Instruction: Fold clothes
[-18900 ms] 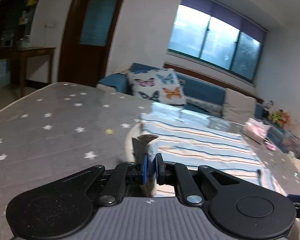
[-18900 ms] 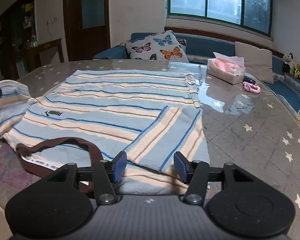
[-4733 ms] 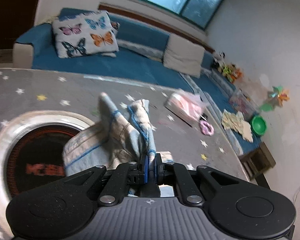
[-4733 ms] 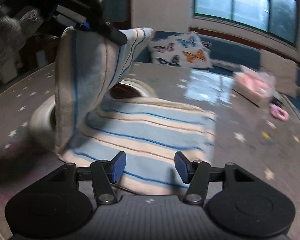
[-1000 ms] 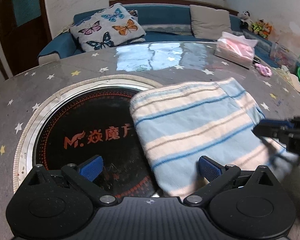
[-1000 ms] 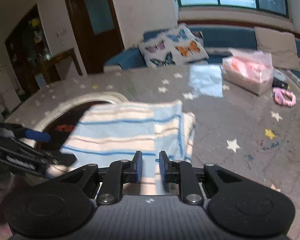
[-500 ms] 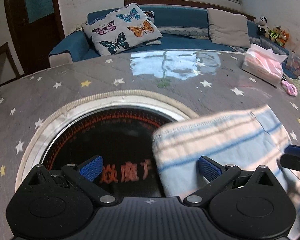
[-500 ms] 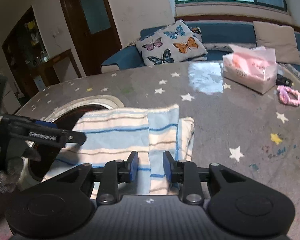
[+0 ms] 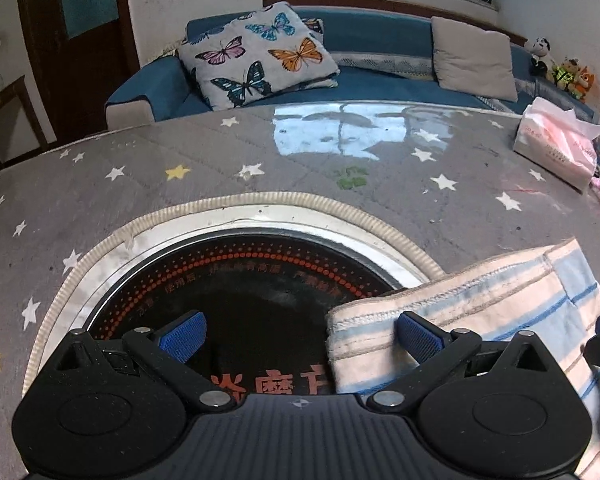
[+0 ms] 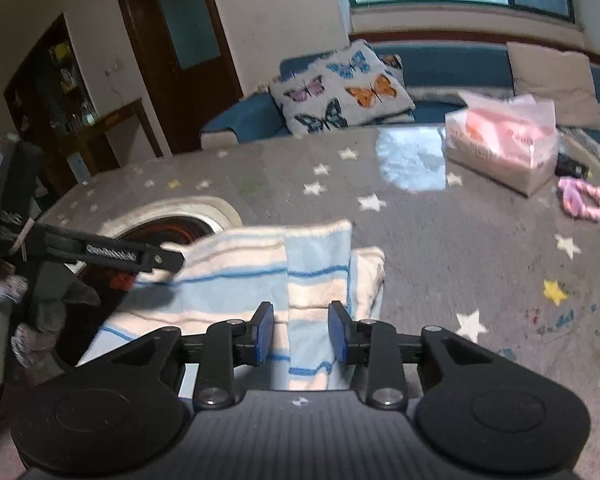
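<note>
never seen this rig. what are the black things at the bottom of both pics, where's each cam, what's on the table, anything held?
There is no robot arm here: a person carries a hand-held two-finger gripper in each hand, and each has a fisheye camera looking forward along its fingers. The black shapes at the bottom are those grippers seen from behind.

The left wrist view shows the left gripper, wide open with nothing between its blue pads. The right wrist view shows the right gripper; its jaws are opening, the pads stand clear of the cloth that lies behind them, and nothing is held.

On the star-patterned table lies a folded blue-and-cream striped garment, partly over a round black cooktop set into the table. Farther off are a pink tissue pack and a pink scrunchie.
</note>
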Demonstrator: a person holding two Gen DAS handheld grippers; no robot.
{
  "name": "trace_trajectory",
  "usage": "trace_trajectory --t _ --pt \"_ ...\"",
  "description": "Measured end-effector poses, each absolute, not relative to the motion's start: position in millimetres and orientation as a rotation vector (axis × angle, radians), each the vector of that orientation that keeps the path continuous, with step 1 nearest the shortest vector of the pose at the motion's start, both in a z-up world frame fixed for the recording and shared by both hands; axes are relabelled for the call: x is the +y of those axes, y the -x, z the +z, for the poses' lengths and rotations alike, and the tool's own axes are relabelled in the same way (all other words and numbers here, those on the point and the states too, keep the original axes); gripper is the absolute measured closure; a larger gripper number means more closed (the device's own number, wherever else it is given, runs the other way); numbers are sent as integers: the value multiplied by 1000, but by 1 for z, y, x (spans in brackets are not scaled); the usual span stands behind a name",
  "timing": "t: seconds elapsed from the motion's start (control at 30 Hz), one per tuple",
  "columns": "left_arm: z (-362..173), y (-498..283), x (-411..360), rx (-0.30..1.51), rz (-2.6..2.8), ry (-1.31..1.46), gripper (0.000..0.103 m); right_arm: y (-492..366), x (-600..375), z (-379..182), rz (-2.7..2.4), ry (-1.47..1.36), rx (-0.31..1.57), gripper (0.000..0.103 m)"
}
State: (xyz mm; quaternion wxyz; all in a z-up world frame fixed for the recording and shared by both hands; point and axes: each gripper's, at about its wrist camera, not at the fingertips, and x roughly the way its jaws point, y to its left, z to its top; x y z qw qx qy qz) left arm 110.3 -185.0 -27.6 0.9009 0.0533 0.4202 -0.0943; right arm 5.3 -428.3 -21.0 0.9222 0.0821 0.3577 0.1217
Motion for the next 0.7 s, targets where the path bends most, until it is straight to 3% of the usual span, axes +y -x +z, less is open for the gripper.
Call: trace_trajectory --t 0.37,0.6,0.7 --pt "-17 -68 -178 870 -280 -55 1 2 -450 -22 179 -228 727 60" --pt "-20 -48 -183 905 -338 -9 16 -3 -456 -34 192 -302 744 60" --pt "-22 -44 -184 921 -349 14 23 -3 -451 -34 202 -297 750 67"
